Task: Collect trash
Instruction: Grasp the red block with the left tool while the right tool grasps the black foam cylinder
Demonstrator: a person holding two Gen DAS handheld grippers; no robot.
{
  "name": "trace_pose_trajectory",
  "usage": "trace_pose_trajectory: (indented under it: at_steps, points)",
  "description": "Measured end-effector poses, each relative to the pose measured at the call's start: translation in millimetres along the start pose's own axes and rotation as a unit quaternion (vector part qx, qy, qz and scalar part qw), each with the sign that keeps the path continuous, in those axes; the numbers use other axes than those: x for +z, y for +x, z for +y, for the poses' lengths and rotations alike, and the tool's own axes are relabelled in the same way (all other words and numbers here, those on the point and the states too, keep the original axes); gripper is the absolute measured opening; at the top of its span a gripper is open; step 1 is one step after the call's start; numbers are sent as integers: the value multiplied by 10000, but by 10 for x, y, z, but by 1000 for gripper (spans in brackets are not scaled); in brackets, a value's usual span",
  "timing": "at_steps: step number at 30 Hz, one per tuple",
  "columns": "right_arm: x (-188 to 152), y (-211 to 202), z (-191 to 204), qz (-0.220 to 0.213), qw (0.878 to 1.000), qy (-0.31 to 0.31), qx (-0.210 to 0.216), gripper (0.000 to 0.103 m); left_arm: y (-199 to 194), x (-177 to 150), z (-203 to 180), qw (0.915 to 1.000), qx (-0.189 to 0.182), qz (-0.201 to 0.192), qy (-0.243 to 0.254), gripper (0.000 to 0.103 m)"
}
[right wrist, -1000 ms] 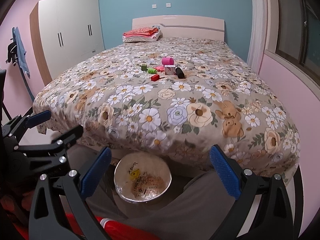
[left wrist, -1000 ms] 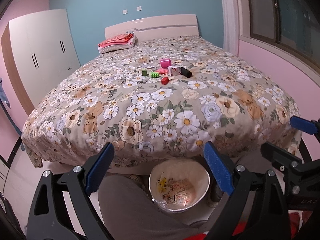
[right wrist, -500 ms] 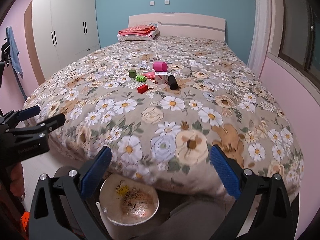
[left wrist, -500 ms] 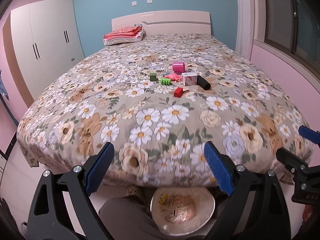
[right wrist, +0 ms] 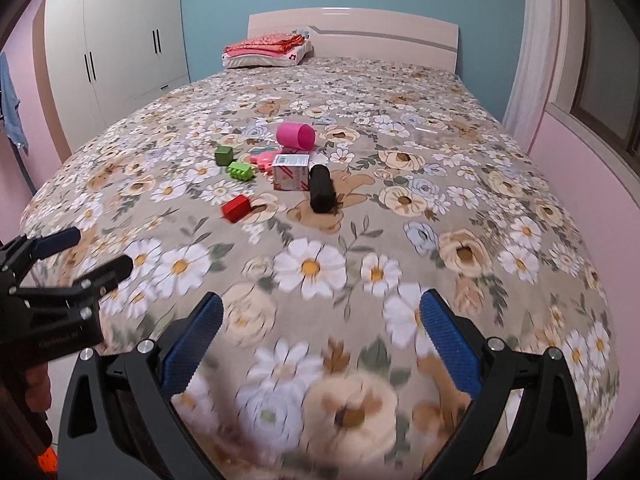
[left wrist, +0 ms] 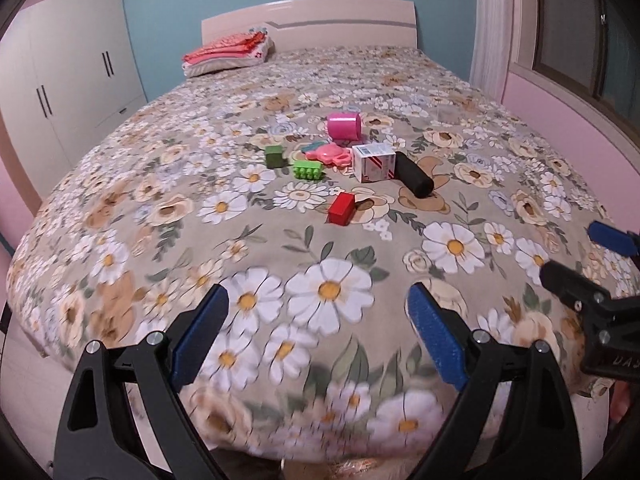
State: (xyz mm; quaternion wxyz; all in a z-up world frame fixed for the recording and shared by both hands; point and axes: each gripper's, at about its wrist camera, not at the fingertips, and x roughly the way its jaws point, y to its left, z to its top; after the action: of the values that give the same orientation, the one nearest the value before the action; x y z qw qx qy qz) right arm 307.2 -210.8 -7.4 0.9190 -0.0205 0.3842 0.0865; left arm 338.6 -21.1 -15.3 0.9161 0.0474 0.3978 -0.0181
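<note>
I see clutter mid-bed: red block [left wrist: 341, 208], white box [left wrist: 374, 162], black cylinder [left wrist: 414, 175], pink cup [left wrist: 344, 125] | floral bed [left wrist: 160, 208], white wardrobe [right wrist: 116, 36], blue wall | left gripper [left wrist: 316, 334] and right gripper [right wrist: 320, 338]: jaws apart, empty, above the foot of the bed.

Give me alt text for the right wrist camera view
An open, empty right gripper hovers over a bed with a floral cover, facing a small pile: pink cup, white box, black cylinder, red block, green blocks. The left gripper shows at left.
</note>
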Motion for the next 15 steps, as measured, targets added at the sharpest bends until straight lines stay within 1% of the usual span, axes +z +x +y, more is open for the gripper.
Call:
trace_pose_trajectory:
  at_steps: [4,7,10,15]
  points:
    - [223,412,-81,93,10000,-14,-19,100,388,152,-7,9998,-101,157,38,89]
    - [379,752,-149,201,9998,32,-9,100,635,266,-5,9998,-113,174,70,89]
    - [545,1137,-190,389,9992,14,19,100,914,400,3,9996,-162,223,72,89]
    - [731,1637,-200,629,9980,-51,64,100,1323,585,24,9990,-303,341,27,89]
